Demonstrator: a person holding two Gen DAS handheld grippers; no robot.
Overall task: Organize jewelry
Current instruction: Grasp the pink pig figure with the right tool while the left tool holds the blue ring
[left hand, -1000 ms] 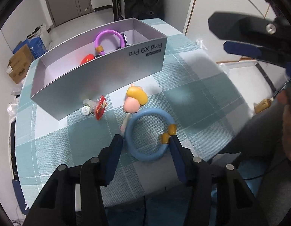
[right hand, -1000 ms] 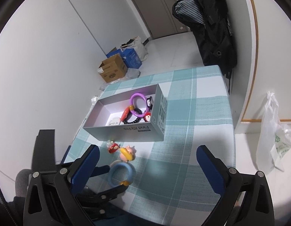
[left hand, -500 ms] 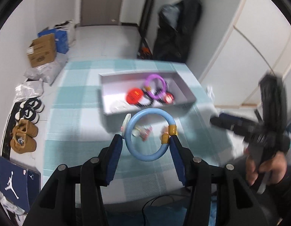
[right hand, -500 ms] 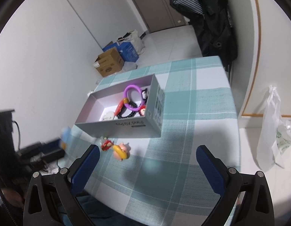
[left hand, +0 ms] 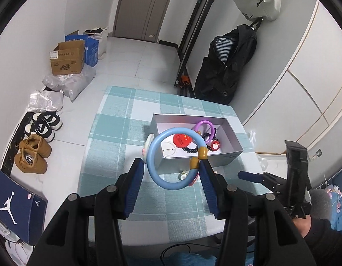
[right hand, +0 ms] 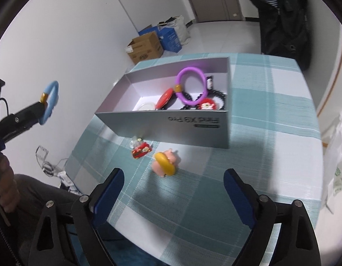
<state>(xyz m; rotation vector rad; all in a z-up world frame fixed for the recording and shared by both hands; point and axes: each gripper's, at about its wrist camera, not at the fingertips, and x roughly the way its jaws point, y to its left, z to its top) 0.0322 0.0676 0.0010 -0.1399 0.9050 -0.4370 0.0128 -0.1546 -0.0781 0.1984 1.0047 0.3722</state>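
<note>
**Aloft, a blue ring in the left gripper, high above the grey box**

The left gripper (left hand: pixel 171 173) is held high over the near side of the grey box (left hand: pixel 224 159), tilted down toward it, its two blue pads clamped on either side of the blue bangle (left hand: pixel 151 155). The bangle hangs in the air, clear of the checked tablecloth (left hand: pixel 117 119), with its two gold beads beside the right-hand pad. From the right wrist view the same bangle (right hand: pixel 49 102) shows edge-on, well to the left of the box and off the table.

The right gripper (right hand: pixel 173 190) is low, on the near side of the box, pointing across the cloth at its lettered wall; its fingers stand wide apart with nothing between them.

Inside the box lie a purple bangle (right hand: pixel 190 84) leaning against the far wall, a red disc (right hand: pixel 165 98), a black bead bracelet (right hand: pixel 217 95), a small red round charm (right hand: pixel 206 106) and a white round piece (left hand: pixel 169 148).

On the cloth just in front of the box's lettered wall sit a pink and yellow figure (right hand: pixel 165 161) and, to its left, a small red clip (right hand: pixel 141 150).
</note>
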